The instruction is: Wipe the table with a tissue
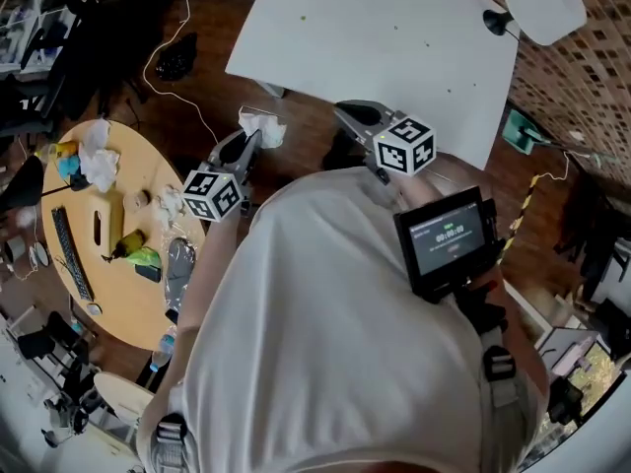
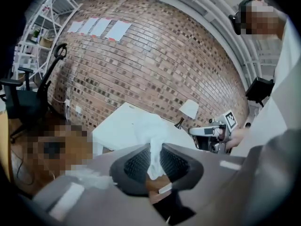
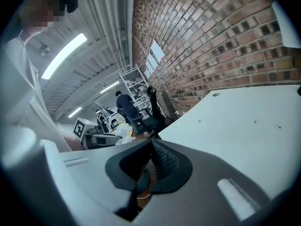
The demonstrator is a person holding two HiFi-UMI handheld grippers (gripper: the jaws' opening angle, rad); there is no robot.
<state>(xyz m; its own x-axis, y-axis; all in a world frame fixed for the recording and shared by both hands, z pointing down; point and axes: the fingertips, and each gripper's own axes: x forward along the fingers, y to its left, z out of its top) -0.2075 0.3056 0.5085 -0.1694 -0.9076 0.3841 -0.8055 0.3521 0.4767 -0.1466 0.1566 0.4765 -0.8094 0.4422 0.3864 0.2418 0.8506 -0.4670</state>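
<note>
The step in hand appears to be transport: the left gripper (image 1: 250,146) clamps the crumpled white tissue (image 1: 265,126) just short of the flat white table (image 1: 394,47), the right gripper (image 1: 347,114) beside that table is closed on nothing, and the next move likely calls for lowering the tissue onto the tabletop.

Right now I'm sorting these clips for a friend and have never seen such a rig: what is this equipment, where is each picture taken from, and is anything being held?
There is no robot here. A person in a white shirt holds a two-jaw gripper in each hand. The head view looks steeply down from a camera on the person's head. The other two pictures come from cameras riding on the grippers and look along their jaws.

The left gripper is shut on a crumpled white tissue, which shows between its jaws in the left gripper view. The right gripper is shut with nothing in it.

Ahead stands a plain white table. To the left, a round wooden table carries assorted clutter.
</note>
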